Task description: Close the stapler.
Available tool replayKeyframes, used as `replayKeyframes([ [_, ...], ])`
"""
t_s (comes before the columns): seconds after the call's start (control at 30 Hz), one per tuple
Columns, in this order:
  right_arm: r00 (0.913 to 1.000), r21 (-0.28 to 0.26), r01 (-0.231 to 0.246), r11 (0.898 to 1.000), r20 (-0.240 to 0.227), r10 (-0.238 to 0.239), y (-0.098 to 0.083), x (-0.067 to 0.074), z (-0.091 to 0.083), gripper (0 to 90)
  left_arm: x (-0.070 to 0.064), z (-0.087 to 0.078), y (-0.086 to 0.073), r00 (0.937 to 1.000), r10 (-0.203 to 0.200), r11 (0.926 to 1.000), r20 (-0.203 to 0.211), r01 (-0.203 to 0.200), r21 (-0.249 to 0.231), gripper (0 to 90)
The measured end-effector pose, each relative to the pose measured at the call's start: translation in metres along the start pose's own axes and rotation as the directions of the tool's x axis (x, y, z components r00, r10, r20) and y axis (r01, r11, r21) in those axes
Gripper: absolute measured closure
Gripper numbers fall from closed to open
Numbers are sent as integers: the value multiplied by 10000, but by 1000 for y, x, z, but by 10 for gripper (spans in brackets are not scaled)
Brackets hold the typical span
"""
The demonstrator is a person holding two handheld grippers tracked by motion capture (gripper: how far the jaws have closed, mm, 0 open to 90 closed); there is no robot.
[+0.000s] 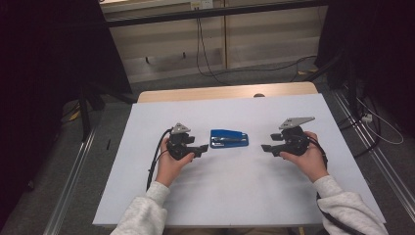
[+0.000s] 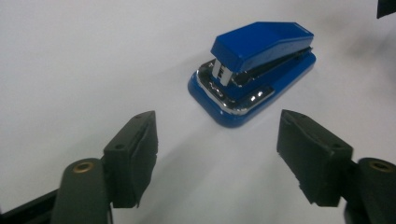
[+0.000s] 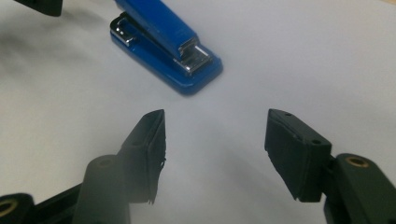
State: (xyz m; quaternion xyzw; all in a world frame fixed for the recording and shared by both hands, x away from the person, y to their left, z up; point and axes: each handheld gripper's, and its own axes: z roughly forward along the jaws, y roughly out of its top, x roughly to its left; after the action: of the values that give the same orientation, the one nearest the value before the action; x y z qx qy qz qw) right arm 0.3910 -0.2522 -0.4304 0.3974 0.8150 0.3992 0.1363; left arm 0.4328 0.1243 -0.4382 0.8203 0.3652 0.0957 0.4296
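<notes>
Your left gripper (image 1: 205, 148): jaws apart, nothing between them | your right gripper (image 1: 265, 148): jaws apart, empty | blue stapler (image 1: 229, 138): lies flat between both on white table (image 1: 230, 196), untouched

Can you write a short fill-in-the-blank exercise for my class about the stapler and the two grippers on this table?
1. The stapler lying on the white table is ____ in colour.
2. The stapler lies ____ the left gripper and the right gripper.
3. The jaws of both grippers stand ____, with nothing held in them.
4. Each gripper is held in a person's ____.

Missing words: blue; between; open; hand
</notes>
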Motion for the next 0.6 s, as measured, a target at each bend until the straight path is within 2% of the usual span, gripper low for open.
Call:
replayKeyframes([
  [0.03, 10000, 205, 41, 9998, 36, -41, -4, 2, -2, 321, -1, -2, -1, 9999, 110, 9999, 48, -110, 61, 245],
  [0.07, 10000, 243, -48, 9997, 2, 48, -5, 2, -3, 312, -2, -8, -3, 9998, 196, 9998, 77, -197, 77, 239],
  [0.1, 10000, 243, -48, 9997, 2, 48, -5, 2, -3, 312, -2, -8, -3, 9998, 196, 9998, 77, -197, 77, 226],
  [0.17, 9999, 177, -149, 9997, -27, 149, -8, 1, -8, 286, -2, -14, -5, 9994, 14, 10000, 356, -17, 87, 208],
  [0.23, 9996, 30, -286, 9996, -66, 286, -12, 1, -15, 242, -3, -22, -9, 9991, 93, 9999, 408, -97, 92, 187],
  [0.4, 9998, 119, -212, 9997, 19, 212, -17, 4, -21, 207, -3, -32, -17, 9993, 140, 9999, 345, -142, 50, 148],
  [0.53, 9999, 209, -134, 9997, -11, 134, -22, 7, -27, 185, -1, -44, -29, 9986, 26, 10000, 527, -27, 26, 134],
  [0.6, 10000, 286, -84, 9996, -8, 84, -24, 9, -30, 179, 2, -50, -35, 9984, 102, 9999, 558, -105, 51, 116],
])
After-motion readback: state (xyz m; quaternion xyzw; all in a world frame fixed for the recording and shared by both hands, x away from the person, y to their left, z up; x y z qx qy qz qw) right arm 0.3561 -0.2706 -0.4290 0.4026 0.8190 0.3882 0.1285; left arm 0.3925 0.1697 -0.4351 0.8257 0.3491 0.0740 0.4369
